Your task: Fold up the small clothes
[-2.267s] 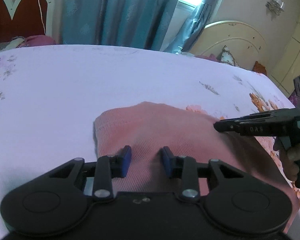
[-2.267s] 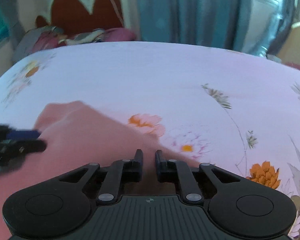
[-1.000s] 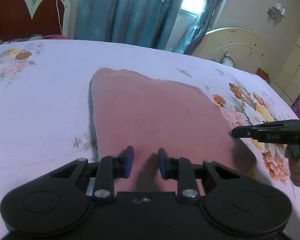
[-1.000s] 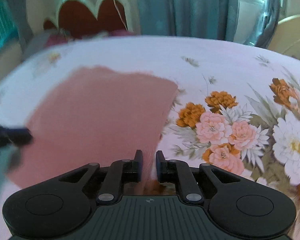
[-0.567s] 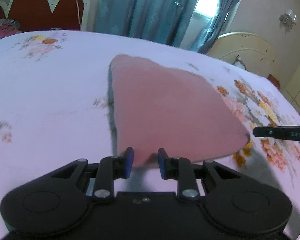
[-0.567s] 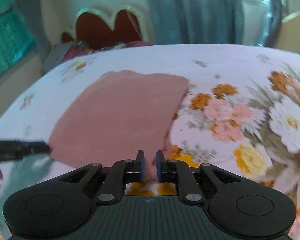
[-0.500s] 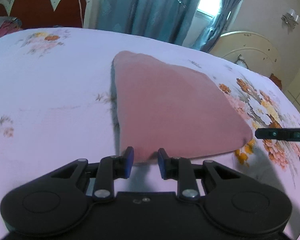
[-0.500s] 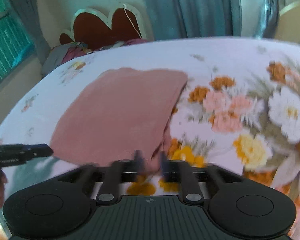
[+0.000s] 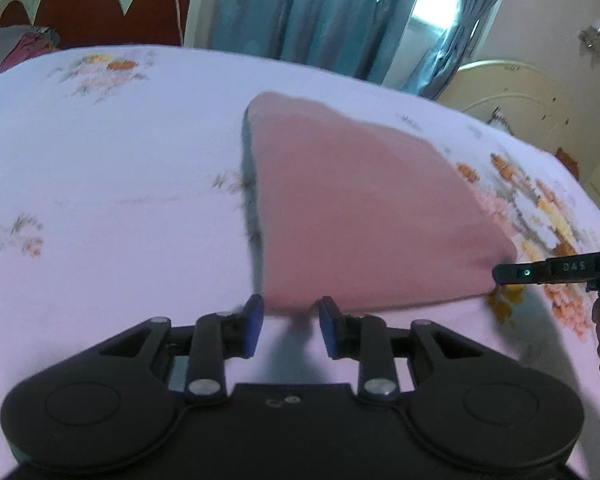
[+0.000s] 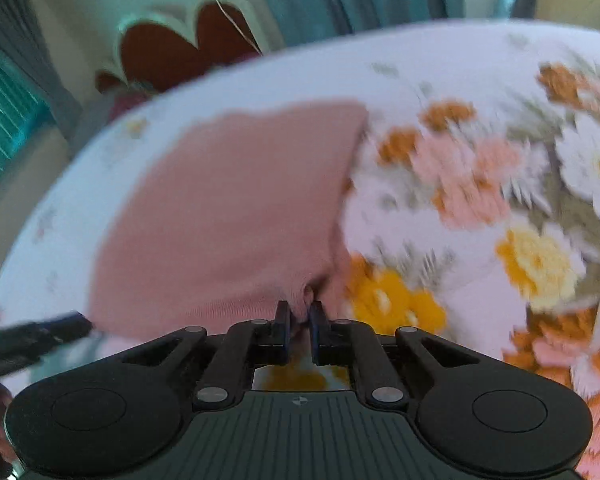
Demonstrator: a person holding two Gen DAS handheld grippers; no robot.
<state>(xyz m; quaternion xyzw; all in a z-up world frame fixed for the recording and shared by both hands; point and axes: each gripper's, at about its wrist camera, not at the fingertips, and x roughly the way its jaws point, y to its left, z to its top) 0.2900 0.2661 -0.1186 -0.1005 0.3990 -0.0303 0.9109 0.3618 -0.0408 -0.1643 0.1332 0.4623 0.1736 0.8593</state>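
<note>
Blurring right view, pink cloth (image 10: 228, 208) corner pinched

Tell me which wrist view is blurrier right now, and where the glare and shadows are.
Right wrist view: heavy motion smear across the floral sheet and pink garment. Left wrist view: sharper, mild edge blur; window blown out white; grey shadow along the garment's left edge; fisheye bends the bed's far edge.

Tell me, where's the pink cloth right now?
The pink cloth lies flat on the flowered bedsheet, its near edge at both claws.
</note>
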